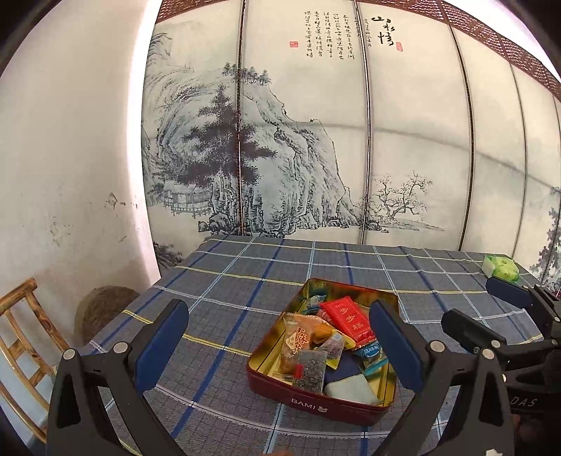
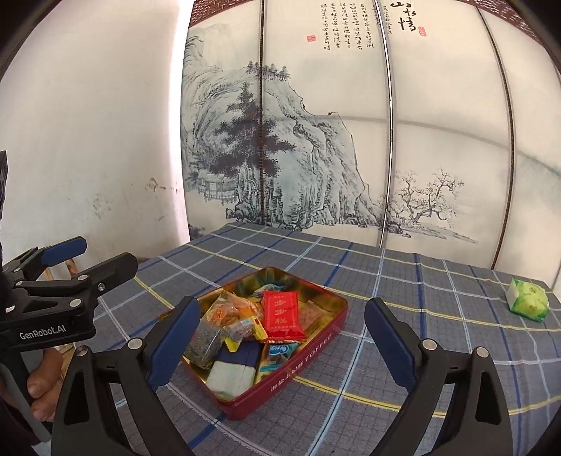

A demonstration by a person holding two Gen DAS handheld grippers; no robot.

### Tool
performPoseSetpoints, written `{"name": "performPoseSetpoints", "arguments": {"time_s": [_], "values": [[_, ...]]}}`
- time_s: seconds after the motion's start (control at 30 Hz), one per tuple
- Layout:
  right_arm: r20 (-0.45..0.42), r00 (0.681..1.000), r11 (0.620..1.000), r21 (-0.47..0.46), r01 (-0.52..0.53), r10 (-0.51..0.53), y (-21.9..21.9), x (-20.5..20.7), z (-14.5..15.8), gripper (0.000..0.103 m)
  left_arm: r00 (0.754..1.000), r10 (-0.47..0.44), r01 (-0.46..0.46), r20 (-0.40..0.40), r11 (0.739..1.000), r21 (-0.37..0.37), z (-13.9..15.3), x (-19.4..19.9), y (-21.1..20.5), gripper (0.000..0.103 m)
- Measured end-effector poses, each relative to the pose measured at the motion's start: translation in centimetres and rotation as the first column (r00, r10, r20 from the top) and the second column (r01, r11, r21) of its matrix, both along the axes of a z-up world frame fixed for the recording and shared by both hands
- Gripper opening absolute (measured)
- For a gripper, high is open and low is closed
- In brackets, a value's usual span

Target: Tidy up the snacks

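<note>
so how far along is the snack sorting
Done: the red metal tin holds most snacks, the red wrapped bar on top. In hand: nothing; the left claw and right claw are both open and empty. Left: the green wrapped snack on the checked tablecloth.

Between the left gripper's [image 1: 278, 343] open jaws we read "BAMI" in white on the near wall of the red tin [image 1: 315, 403]. Between the right gripper's [image 2: 280, 342] jaws the same tin shows "TOFFEE" along its side, after Chinese characters too small for us to make out. The red packet [image 2: 282, 315] in the tin carries gold characters, "步步糕". Left of the right gripper's jaws, the other gripper's black body reads "GenRobot.AI". Above the jaws, the painted screen [image 1: 382, 33] bears "山水情" beside columns of small calligraphy.
</note>
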State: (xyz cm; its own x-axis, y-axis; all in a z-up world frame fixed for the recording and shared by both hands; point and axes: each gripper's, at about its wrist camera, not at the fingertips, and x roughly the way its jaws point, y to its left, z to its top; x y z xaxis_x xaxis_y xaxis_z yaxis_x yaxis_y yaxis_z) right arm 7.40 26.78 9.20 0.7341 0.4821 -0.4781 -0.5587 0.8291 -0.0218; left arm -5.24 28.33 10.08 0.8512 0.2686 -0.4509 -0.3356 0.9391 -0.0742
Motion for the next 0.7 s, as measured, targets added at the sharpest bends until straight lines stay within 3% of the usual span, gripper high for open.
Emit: {"name": "performPoseSetpoints", "arguments": {"time_s": [0.27,0.7], "values": [[0.026,1.000,1.000,0.024,0.017,-0.017,2.8,-0.4,0.3,0.098,1.000,-0.001,0.001,0.023,1.000,0.023,1.7,-1.3,-1.3,0.102],[0.048,0.998,0.998,0.047,0.030,-0.033,3.6,-1.2,0.8,0.101,0.999,0.008,-0.009,0.036,0.999,0.039,3.1,-2.0,-2.5,0.102]]}}
